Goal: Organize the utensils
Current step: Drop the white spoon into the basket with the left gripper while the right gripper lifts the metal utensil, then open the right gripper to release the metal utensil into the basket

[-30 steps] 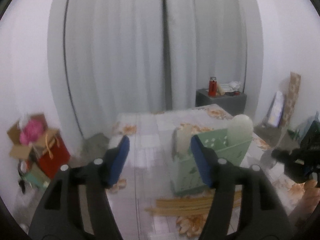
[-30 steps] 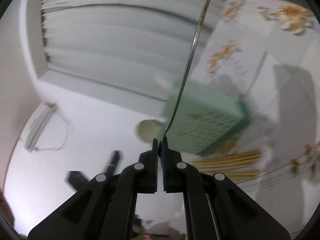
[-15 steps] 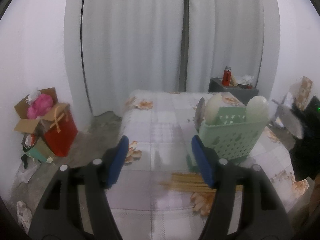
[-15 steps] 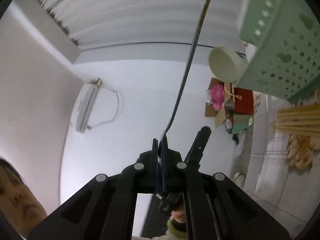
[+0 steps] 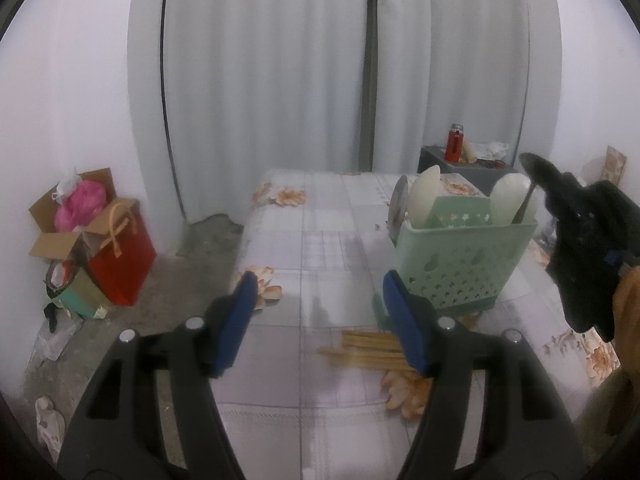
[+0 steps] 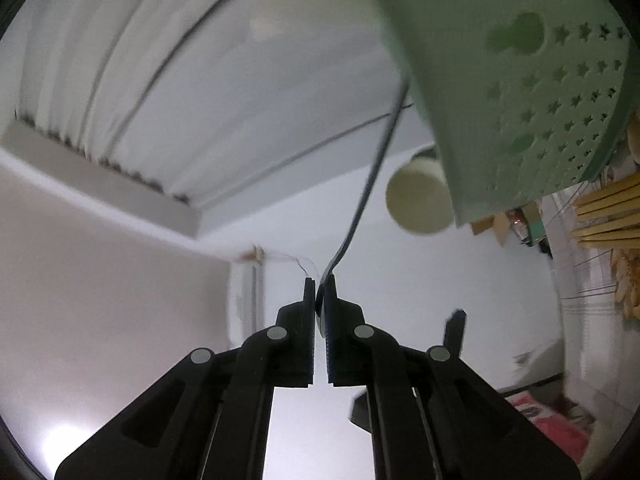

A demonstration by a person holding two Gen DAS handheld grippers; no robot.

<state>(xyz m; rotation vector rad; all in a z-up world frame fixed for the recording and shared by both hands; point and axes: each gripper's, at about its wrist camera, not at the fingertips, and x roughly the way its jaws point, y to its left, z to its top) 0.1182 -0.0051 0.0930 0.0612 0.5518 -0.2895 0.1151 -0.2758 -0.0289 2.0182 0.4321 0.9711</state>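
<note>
A green perforated utensil basket stands on the flowered table and holds cream spoons and a metal piece. My right gripper is shut on the bowl end of a metal spoon; its handle runs up behind the basket's wall. From the left wrist view the right gripper hangs just right of the basket's top. My left gripper is open and empty above the table, near the basket. Wooden chopsticks lie in front of the basket.
A red bag and a cardboard box stand on the floor at left. A grey side table with a red bottle stands by the curtains. The table's left edge drops to the floor.
My right gripper has turned and brought the spoon's handle down to the basket's top edge. My left gripper has pulled back and risen slightly; the basket now looks smaller and lower.
</note>
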